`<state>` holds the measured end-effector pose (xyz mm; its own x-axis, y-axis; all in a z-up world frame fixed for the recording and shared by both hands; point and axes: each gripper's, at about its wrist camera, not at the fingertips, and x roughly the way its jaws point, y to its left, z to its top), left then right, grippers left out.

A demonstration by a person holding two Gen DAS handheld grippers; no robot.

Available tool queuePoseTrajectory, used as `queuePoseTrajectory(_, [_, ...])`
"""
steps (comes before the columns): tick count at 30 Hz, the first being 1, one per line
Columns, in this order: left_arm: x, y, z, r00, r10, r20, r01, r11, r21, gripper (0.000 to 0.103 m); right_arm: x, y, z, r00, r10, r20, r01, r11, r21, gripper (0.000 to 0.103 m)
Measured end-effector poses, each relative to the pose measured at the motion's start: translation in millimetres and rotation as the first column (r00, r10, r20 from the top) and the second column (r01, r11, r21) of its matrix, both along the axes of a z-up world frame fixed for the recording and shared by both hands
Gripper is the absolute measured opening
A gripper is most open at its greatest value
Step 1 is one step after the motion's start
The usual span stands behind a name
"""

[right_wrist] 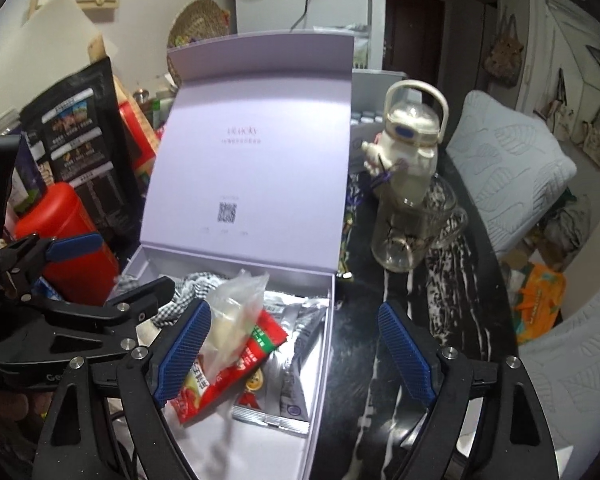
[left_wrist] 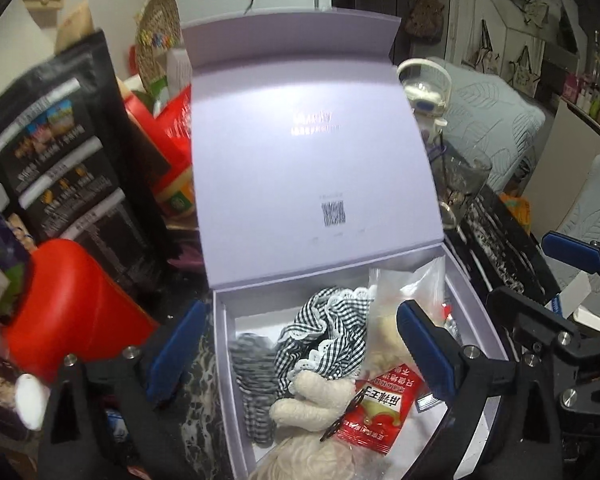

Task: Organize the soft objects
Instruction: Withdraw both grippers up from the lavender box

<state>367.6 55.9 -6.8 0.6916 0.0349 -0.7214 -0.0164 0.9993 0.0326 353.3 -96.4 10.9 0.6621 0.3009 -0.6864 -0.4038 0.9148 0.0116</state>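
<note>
An open lavender box (left_wrist: pixel 476 312) stands on the dark marble table with its lid (left_wrist: pixel 312 160) upright. Inside lie a black-and-white gingham cloth (left_wrist: pixel 324 340), a striped grey scrunchie (left_wrist: pixel 254 384), a cream plush toy (left_wrist: pixel 304 400), a red snack packet (left_wrist: pixel 384 404) and a clear plastic bag (left_wrist: pixel 400 304). My left gripper (left_wrist: pixel 300 356) is open and empty, its fingers straddling the box's left wall. My right gripper (right_wrist: pixel 296 356) is open and empty over the box's right part (right_wrist: pixel 320 360), above the red packet (right_wrist: pixel 236 364), clear bag (right_wrist: pixel 232 312) and silver sachets (right_wrist: pixel 296 364). The right gripper also shows in the left wrist view (left_wrist: pixel 572 256).
A red canister (left_wrist: pixel 72 312) and black printed bags (left_wrist: pixel 60 152) crowd the box's left side. A glass mug (right_wrist: pixel 416 232) and a white bottle with a handle (right_wrist: pixel 412 140) stand to the right on the marble table (right_wrist: pixel 440 300). Grey cushions (right_wrist: pixel 508 168) lie beyond.
</note>
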Motion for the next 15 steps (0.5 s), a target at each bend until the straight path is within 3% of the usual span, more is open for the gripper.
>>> queuePoseTrajectory(9, [-42,1,45,0.990,-0.004,0.143,0.004,1.000,0.003,0.098,-37,-9,40,0.992,-0.016,0.127,0.010,0.999,0.049,0.087])
queuePoseTrajectory(15, [-79,-6,71,0.970,-0.039,0.240,0.035,0.999,0.021,0.098,-73,-19,60,0.982,-0.002,0.188,-0.011,0.998,0.067,0.087])
